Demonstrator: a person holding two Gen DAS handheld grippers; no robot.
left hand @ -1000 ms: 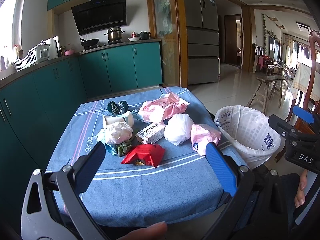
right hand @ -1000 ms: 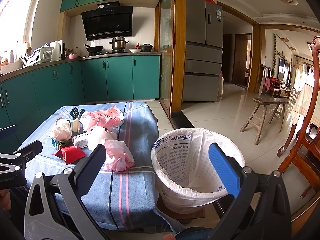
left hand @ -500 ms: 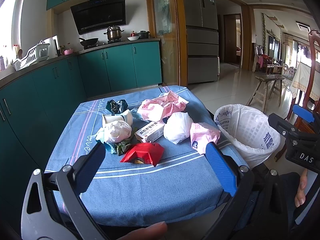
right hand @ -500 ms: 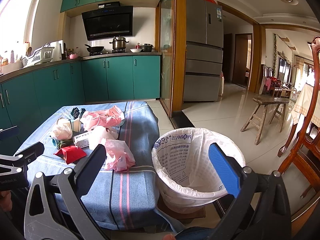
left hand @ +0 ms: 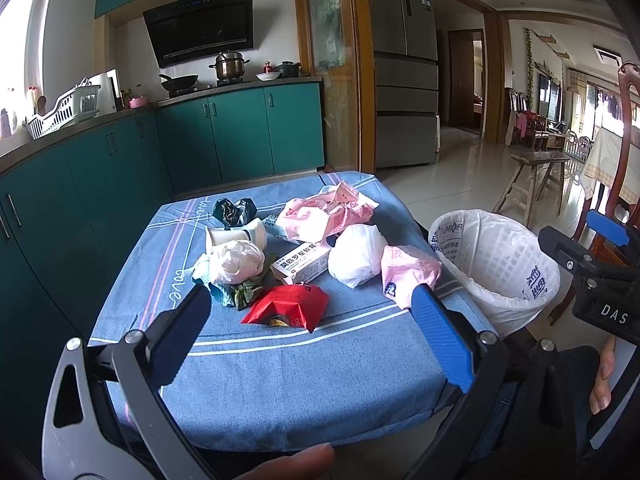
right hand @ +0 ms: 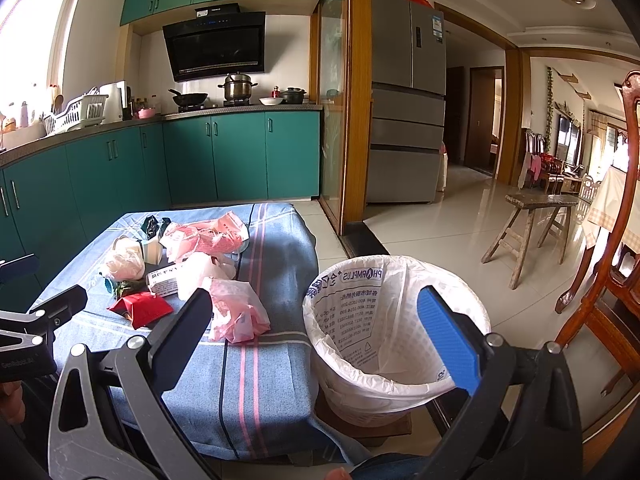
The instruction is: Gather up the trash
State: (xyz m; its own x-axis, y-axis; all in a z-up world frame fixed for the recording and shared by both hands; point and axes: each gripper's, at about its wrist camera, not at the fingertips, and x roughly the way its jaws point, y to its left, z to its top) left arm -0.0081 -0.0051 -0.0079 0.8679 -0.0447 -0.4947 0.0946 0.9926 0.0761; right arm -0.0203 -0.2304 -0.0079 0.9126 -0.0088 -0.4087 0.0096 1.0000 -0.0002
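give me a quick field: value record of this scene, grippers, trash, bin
left hand-held gripper: open, empty, short of the pile
right hand-held gripper: open, empty, aimed between table and bin
table: blue striped cloth
trash on table: red wrapper, white box, white bag, pink bag nearest the bin, paper cup
bin: white liner, on the floor beside the table, looks empty
trash collected: none visible

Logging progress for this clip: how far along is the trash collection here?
Nothing looks done: the lined bin shows no trash inside. Nothing is in hand either; the left hand-held gripper and right hand-held gripper are both open and carry nothing. All the trash is left on the table: red wrapper, white bag, pink bag, small box and more behind.
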